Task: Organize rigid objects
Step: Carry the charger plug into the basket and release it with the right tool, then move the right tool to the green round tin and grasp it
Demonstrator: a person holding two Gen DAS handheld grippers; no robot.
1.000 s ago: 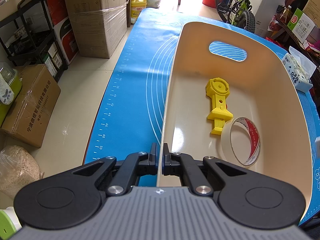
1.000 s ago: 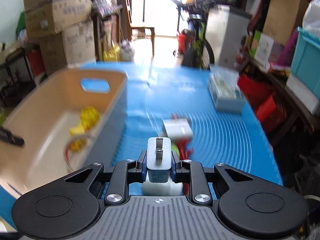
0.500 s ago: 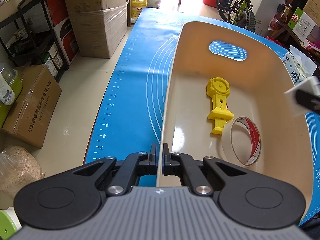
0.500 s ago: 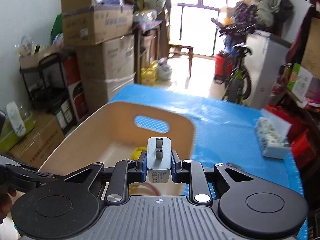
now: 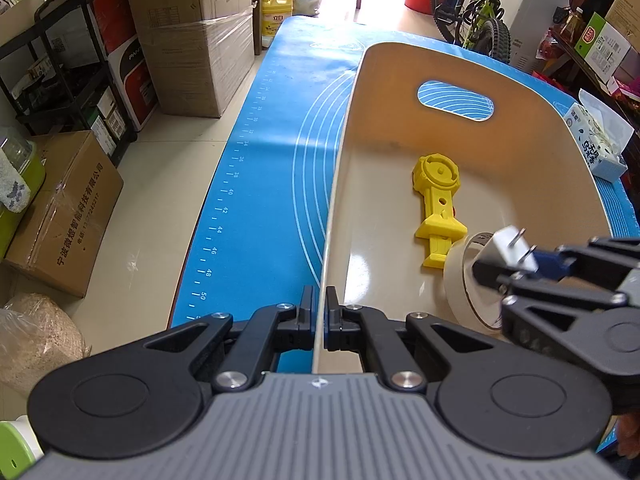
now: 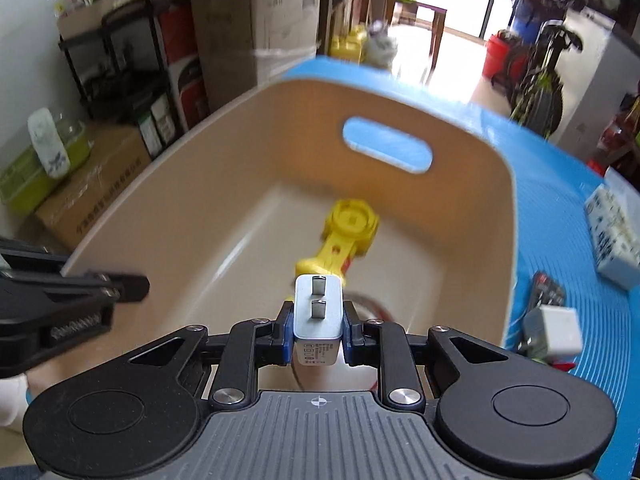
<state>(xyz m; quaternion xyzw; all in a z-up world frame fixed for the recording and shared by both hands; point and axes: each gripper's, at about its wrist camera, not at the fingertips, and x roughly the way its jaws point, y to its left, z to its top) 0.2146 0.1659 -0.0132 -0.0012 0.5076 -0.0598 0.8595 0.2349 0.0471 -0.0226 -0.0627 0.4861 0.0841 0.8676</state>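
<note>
Between gripper pads, white two-prong charger [image 6: 318, 312]

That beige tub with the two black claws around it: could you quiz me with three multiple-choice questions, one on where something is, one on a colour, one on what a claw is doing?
1. Where is the roll of tape?
A. inside the tub
B. on the floor
C. on the blue mat

2. What colour is the plastic tool in the tub?
A. red
B. yellow
C. green

3. What is the right gripper doing?
A. hanging empty
B. pinching the tub's rim
C. holding a white charger plug

Answers:
1 A: the roll of tape lies in the tub.
2 B: the plastic tool is yellow.
3 C: the right gripper clamps the white charger plug.
</note>
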